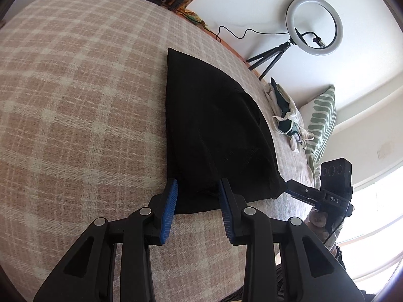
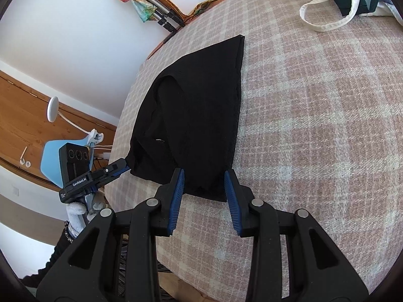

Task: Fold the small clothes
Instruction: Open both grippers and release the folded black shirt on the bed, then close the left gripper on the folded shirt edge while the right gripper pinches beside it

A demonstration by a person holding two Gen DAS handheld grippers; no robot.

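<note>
Black fabric garment (image 1: 216,136), looks like a small top folded roughly in half, lying flat on the pink-and-cream plaid blanket (image 1: 75,115) that covers the bed. Both tongs sit at its near edge. Left tongs (image 1: 199,191) are spread open with the blue pads either side of the near hem, not pinching anything as far as I can see. Right tongs (image 2: 204,181) are the same deal at the other near corner, open, pads straddling the cloth edge. Over on the far right of the bed there's a cream tote bag with dark green clothes (image 1: 287,110) spilling out, next to a green-and-white leaf-print pillow (image 1: 322,123). White ring light on a black tripod (image 1: 314,25) stands beyond the bed.
</note>
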